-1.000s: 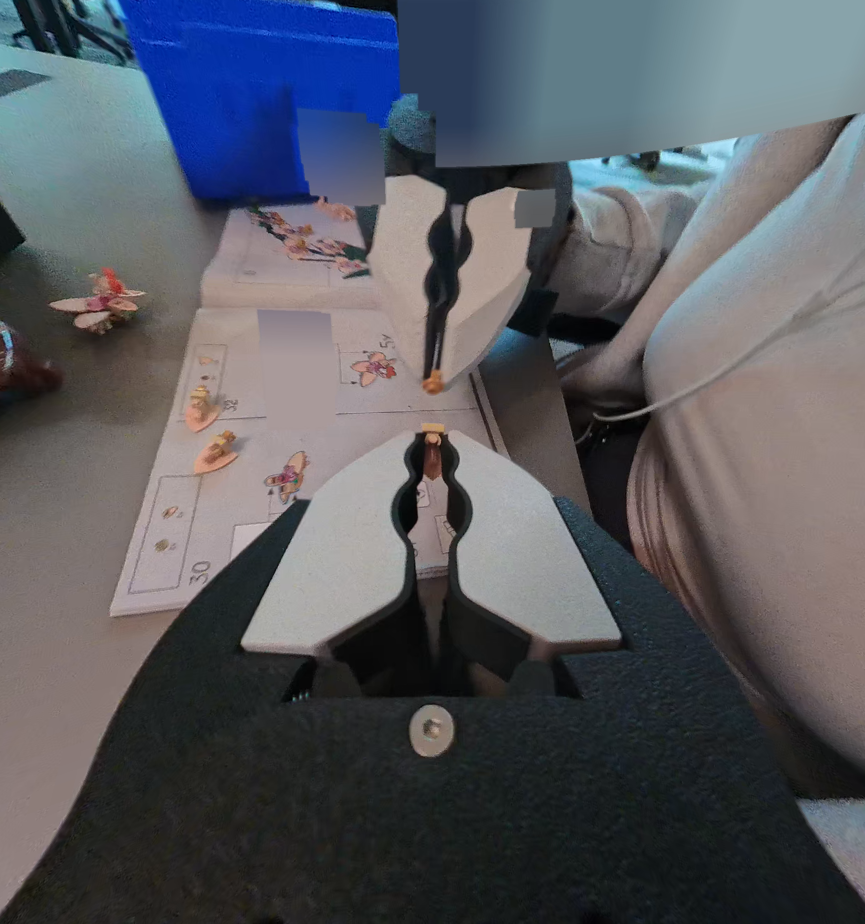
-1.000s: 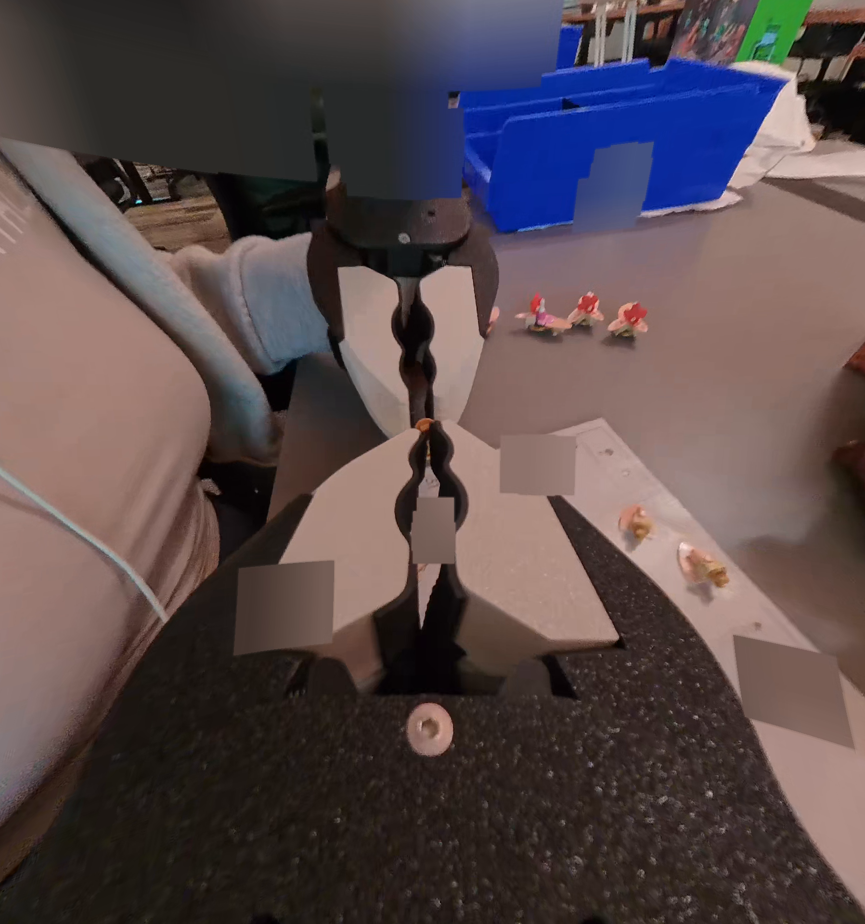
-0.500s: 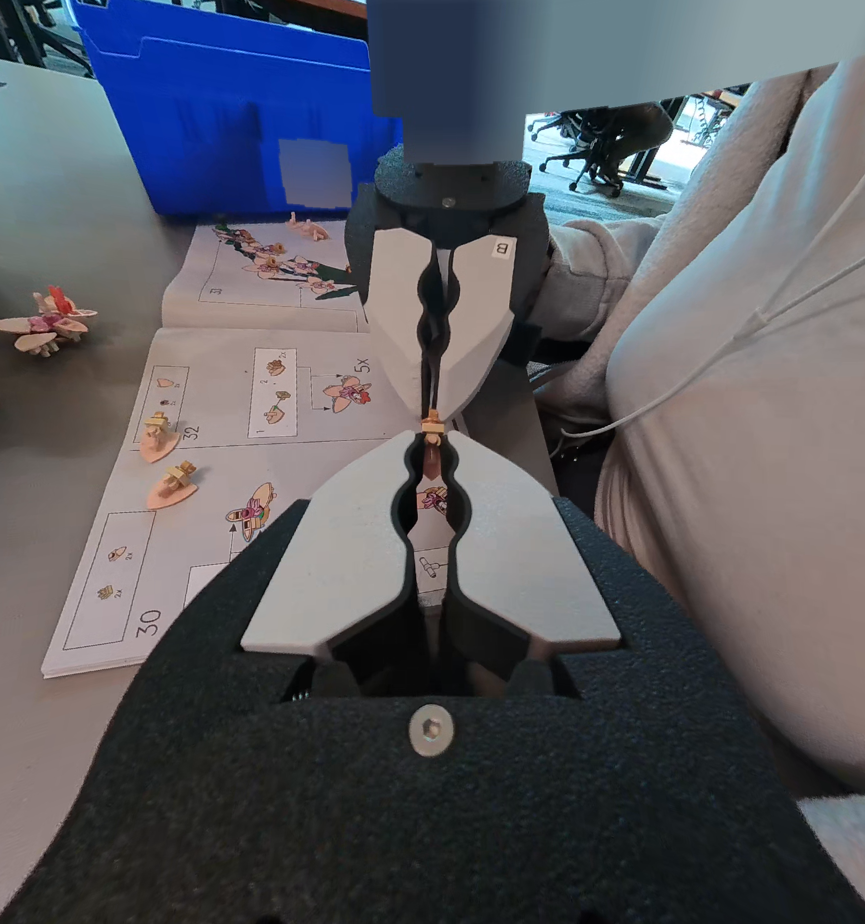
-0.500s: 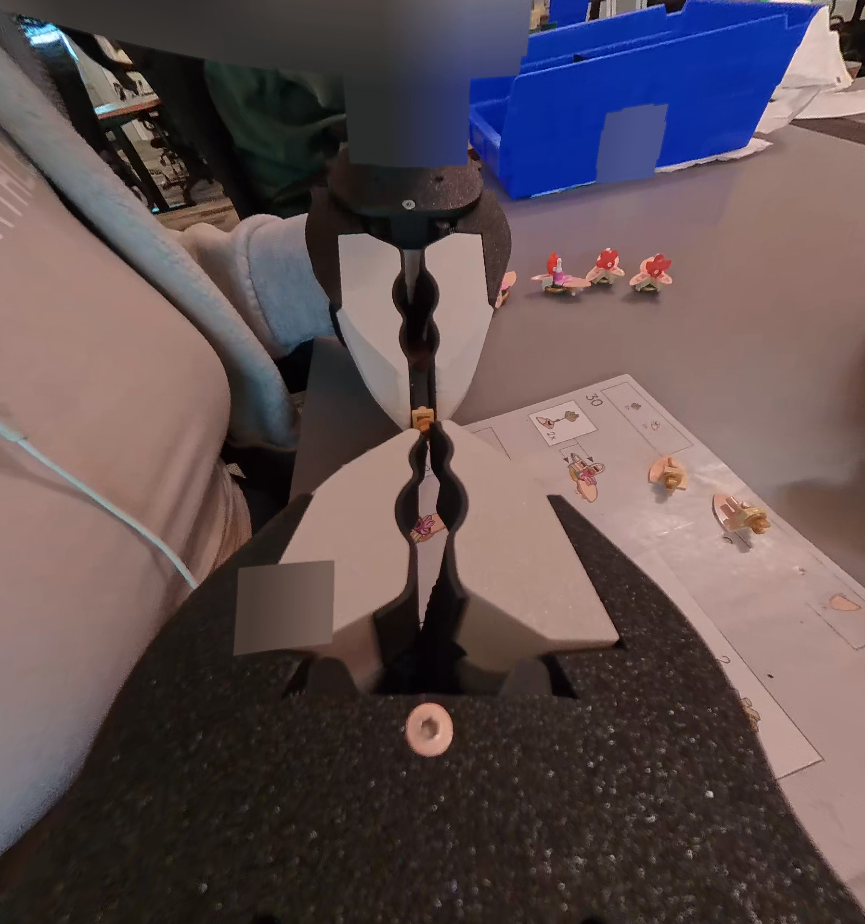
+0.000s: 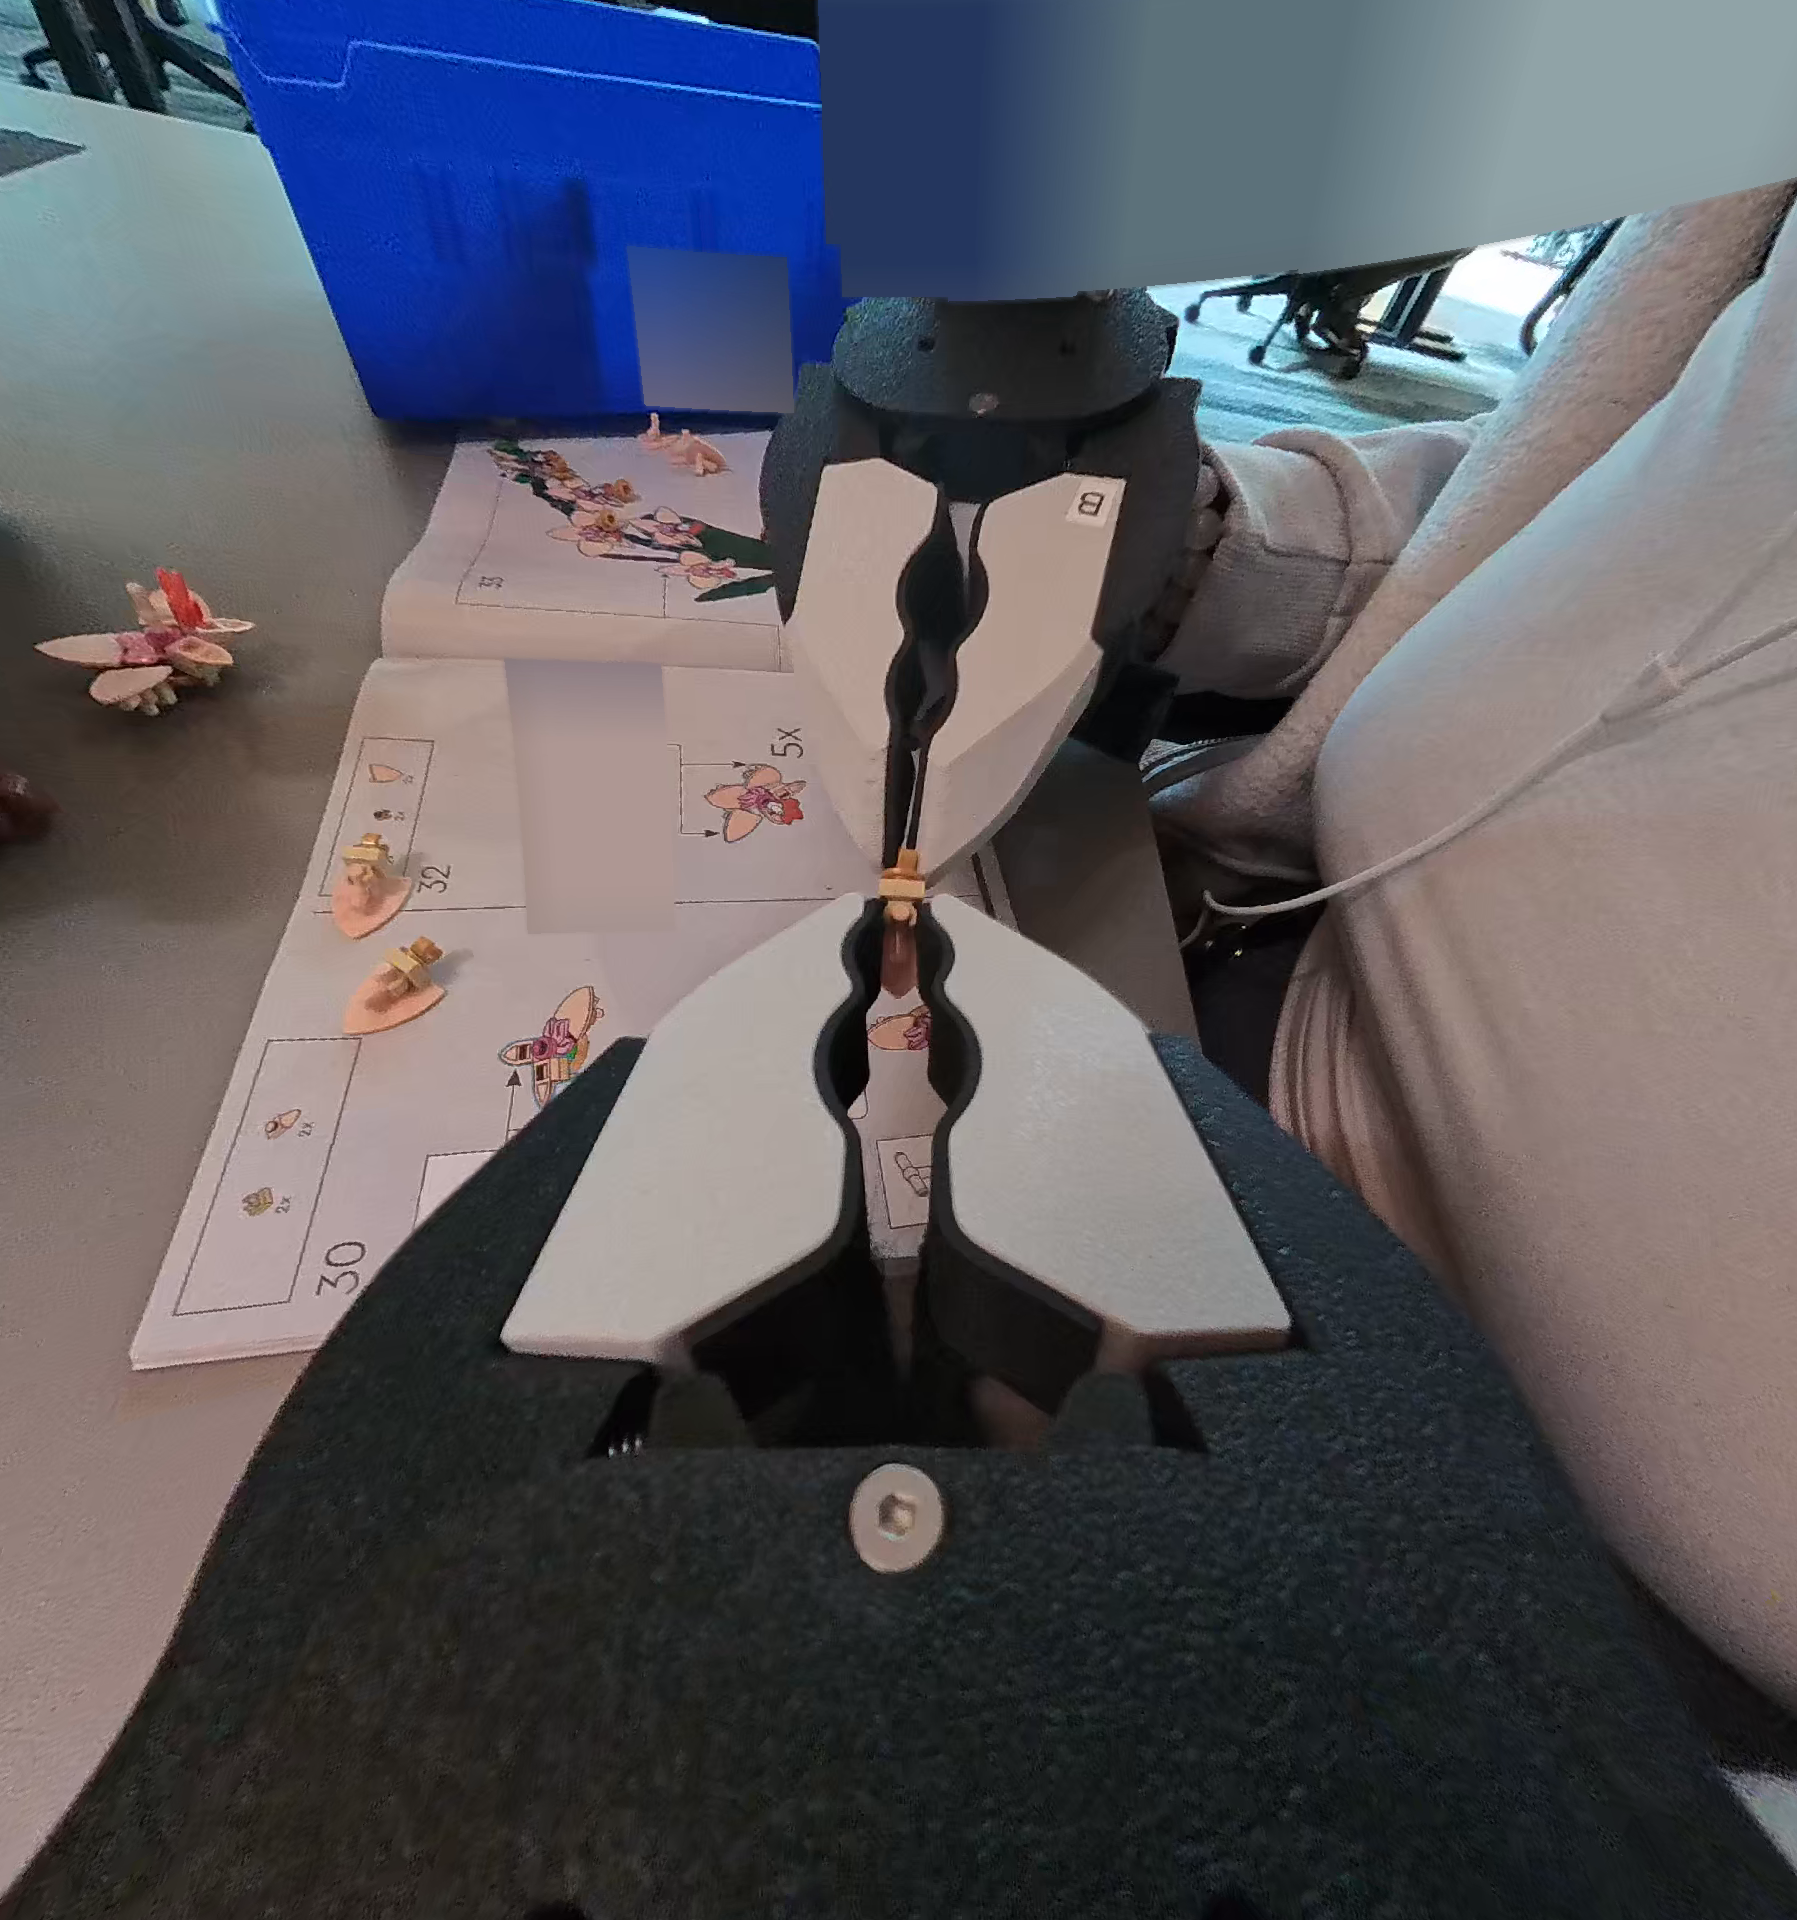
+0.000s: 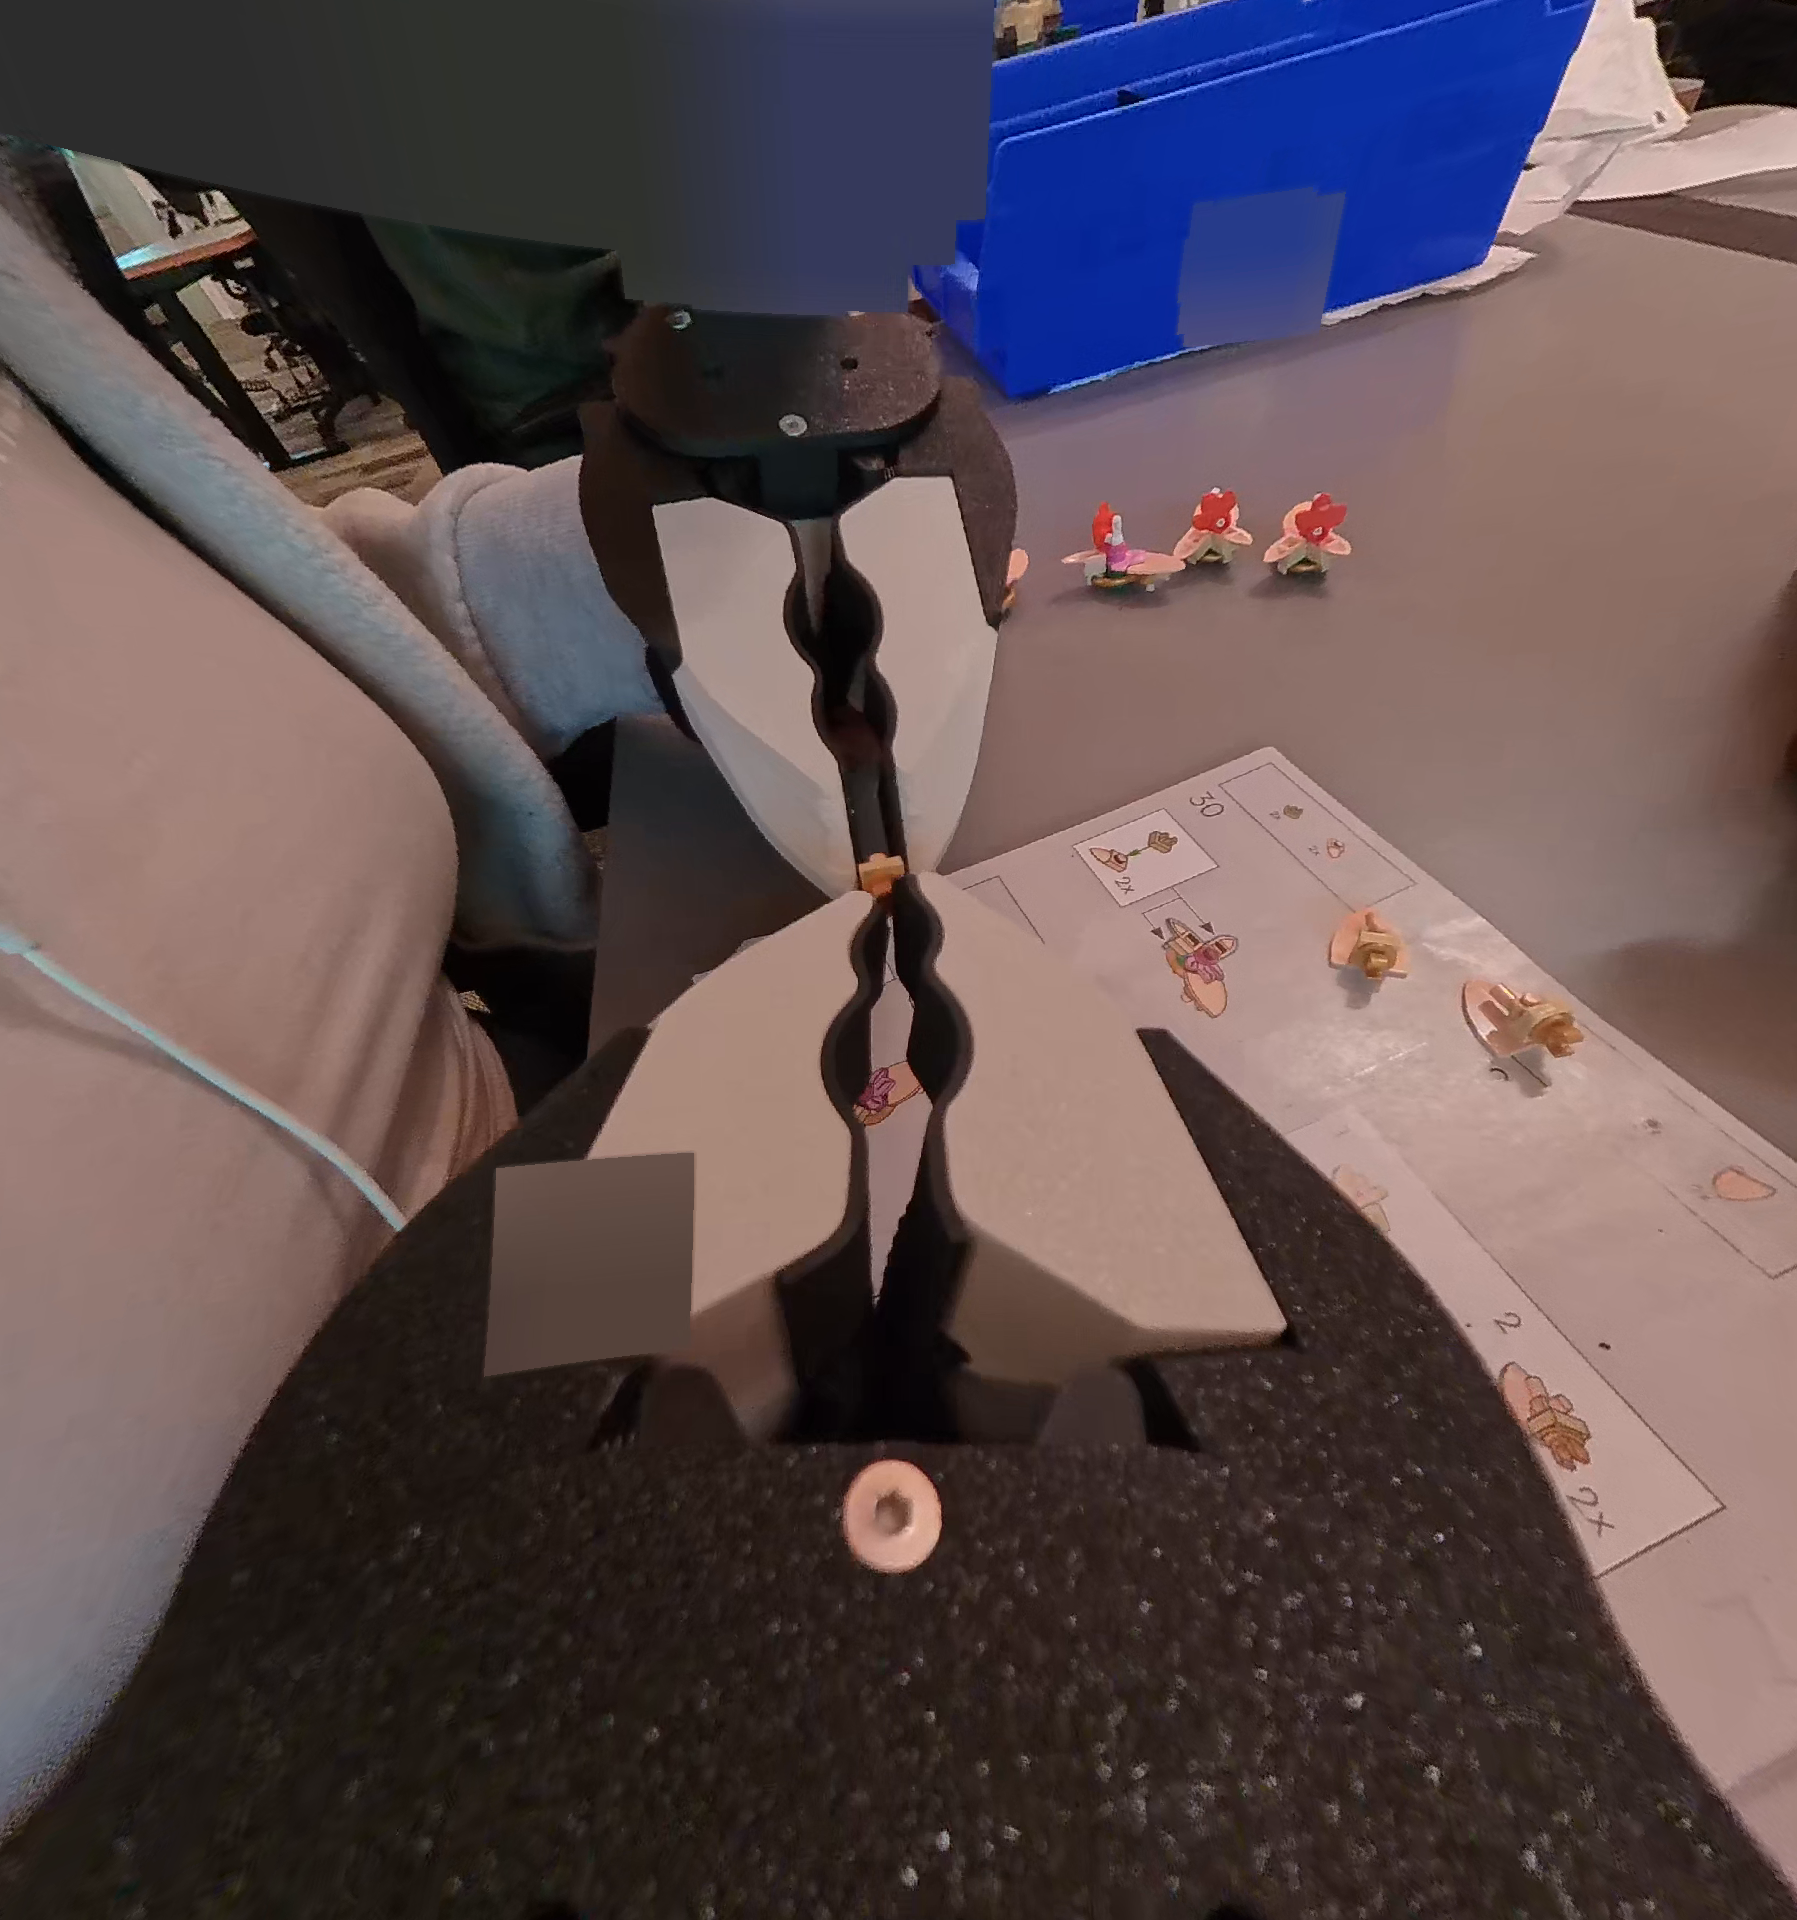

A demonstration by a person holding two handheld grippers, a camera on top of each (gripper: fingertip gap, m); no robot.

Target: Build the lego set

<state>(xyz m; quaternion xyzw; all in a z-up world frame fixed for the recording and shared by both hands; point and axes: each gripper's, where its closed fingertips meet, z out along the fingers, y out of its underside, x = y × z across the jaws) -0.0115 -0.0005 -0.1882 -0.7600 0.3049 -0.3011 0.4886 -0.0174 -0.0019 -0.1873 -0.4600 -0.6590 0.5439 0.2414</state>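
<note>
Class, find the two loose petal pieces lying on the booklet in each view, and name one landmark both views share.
Left wrist view: petal pieces at left-centre, on the booklet.
Right wrist view: petal pieces at right-centre.
Shared landmark: the blue bin at the back.

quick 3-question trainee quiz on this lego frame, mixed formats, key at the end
1. True or false: the left gripper and the right gripper meet tip to tip above the open paper instruction booklet.
2. Multiple choice: how many loose pale pink petal pieces with tan clips lie on the booklet's page? A) none B) two C) five
3. Fill in: the large plastic bin at the back of the grey table is ____ in colour.

Key: 1 true; 2 B; 3 blue.
</note>
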